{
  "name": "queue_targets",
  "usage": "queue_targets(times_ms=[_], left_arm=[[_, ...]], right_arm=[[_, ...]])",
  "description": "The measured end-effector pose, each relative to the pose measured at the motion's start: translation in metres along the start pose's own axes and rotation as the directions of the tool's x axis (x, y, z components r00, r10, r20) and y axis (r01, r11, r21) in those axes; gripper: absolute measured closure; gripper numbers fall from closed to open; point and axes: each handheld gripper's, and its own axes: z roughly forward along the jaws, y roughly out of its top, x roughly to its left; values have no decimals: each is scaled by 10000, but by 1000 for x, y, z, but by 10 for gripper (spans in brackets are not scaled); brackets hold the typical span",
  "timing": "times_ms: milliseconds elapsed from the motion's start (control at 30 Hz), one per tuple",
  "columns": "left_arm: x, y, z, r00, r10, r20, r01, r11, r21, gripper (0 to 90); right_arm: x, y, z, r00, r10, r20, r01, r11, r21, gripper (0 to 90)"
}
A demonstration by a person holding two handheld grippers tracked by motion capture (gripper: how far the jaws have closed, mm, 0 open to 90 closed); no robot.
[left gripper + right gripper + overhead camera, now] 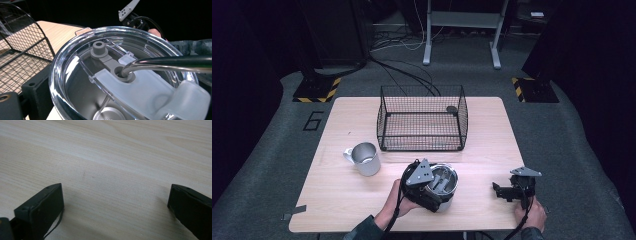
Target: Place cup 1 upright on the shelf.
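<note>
A steel tumbler (446,186) with a clear lid (75,52) stands near the table's front edge. My left gripper (437,192) is shut on its body, and one black finger (32,92) shows beside its wall. A metal straw (170,63) passes through the grey slider hole in the lid. My right gripper (499,191) rests low at the front right, apart from the tumbler. Its jaws stand wide open over bare wood, with nothing between them (115,202).
A black wire basket (422,119) stands at the middle back of the table (337,200), with a small dark round thing (452,109) inside. A steel mug (364,159) with a handle sits left of the tumbler. Cables and stand legs lie on the floor beyond.
</note>
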Motion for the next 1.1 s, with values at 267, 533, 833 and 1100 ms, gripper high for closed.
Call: queue_targets(times_ms=[267, 533, 833, 1100], left_arm=[[8, 2, -5, 9995, -83, -312, 83, 10000, 20, 38], [19, 8, -13, 9978, -196, -628, 188, 9997, -132, 37], [32, 17, -18, 9966, -223, -799, 207, 9996, -208, 37], [41, 24, -20, 9948, -177, -1004, 152, 9995, -261, 37]], right_arm=[[0, 0, 0, 10000, 3, -2, -3, 10000, 0, 0], [0, 0, 0, 10000, -3, 0, 3, 10000, -2, 0], [0, 0, 0, 10000, -5, -1, 5, 10000, 3, 0], [0, 0, 0, 10000, -6, -2, 6, 10000, 2, 0]])
